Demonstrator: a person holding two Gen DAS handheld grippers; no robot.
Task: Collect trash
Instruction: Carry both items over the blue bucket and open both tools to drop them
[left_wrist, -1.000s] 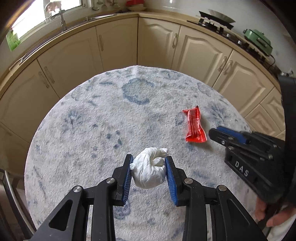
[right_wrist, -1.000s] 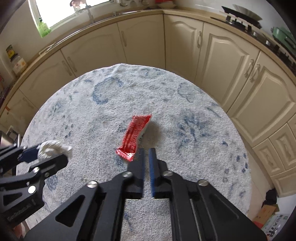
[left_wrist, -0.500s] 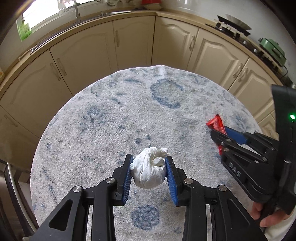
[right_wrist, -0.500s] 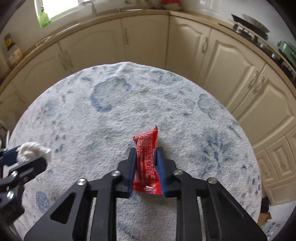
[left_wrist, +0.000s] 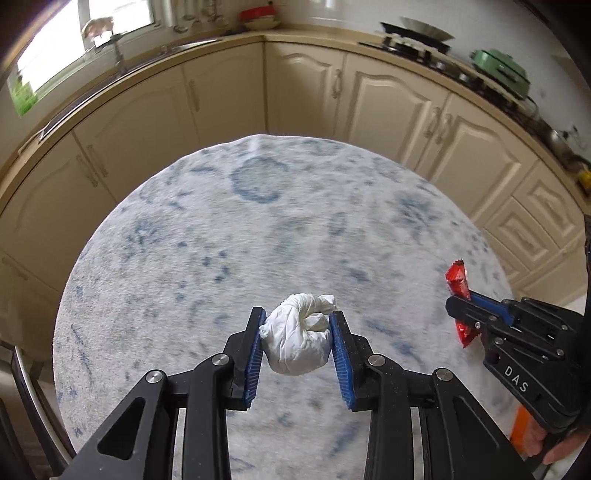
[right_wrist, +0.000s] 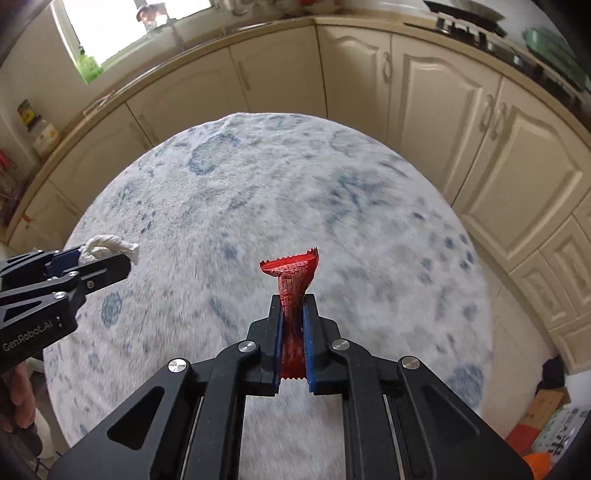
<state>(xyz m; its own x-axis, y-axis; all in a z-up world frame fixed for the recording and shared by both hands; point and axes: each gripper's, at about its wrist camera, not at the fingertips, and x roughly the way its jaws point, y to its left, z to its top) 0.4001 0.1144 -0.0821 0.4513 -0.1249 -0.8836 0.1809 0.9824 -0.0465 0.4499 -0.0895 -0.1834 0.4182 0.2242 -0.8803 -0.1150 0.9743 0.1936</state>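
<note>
Cream kitchen cupboards (left_wrist: 391, 96) curve round behind a round bench (left_wrist: 207, 236) under a pale, blue-flecked fleecy cover, and both hands are loaded. The left tool (left_wrist: 297, 341) is clamped on a crumpled white tissue ball (left_wrist: 299, 341), blue pads pressing on either flank, the wad bulging forward past the fingertips. Over on the right, the right tool (right_wrist: 293, 338) has just been closing, and its jaws now pinch a red snack wrapper (right_wrist: 291, 280) between them, the serrated top end standing up beyond the tips and the lower end poking out behind the pads. Seen from the left wrist, that wrapper (left_wrist: 458, 284) rides off to the right of the tissue, well apart from it, and looks clear of the cover.

My read: pickup is done and this is the carry to a bin, which no view shows. To do it well, keep both squeezes steady. The wrapper is thin and slick, gripped edge-on, so a jerk could let it slide out. Keep the tools pointed down and apart so the loads don't brush.

Count: two tools, one tissue ball, one wrapper, nothing else loose on the bench in either view.
</note>
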